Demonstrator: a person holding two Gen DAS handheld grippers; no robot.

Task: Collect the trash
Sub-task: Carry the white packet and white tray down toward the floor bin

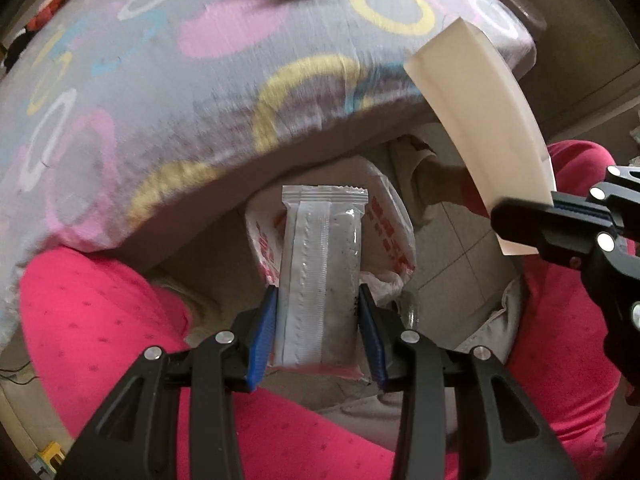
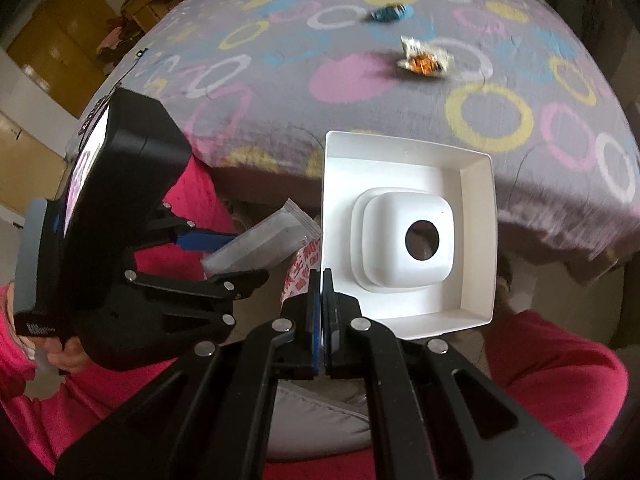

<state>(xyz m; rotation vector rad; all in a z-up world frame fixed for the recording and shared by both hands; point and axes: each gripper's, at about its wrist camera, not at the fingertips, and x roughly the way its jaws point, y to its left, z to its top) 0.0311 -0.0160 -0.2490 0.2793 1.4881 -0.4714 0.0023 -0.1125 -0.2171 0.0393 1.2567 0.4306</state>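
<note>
Trash is half gathered: left gripper [image 1: 318, 320] pinches a silver wrapper [image 1: 320, 280] above the plastic bag [image 1: 390, 232] on the floor, right gripper [image 2: 322, 312] pinches the white tray [image 2: 408, 232] edge. 2 wrappers, crumpled packet [image 2: 424, 60] and blue scrap [image 2: 388, 12], remain on the bed [image 2: 280, 80].

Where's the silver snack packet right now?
The silver snack packet sits between the left gripper's fingers, held off the bed's edge above the red-printed plastic bag on the floor.
</note>
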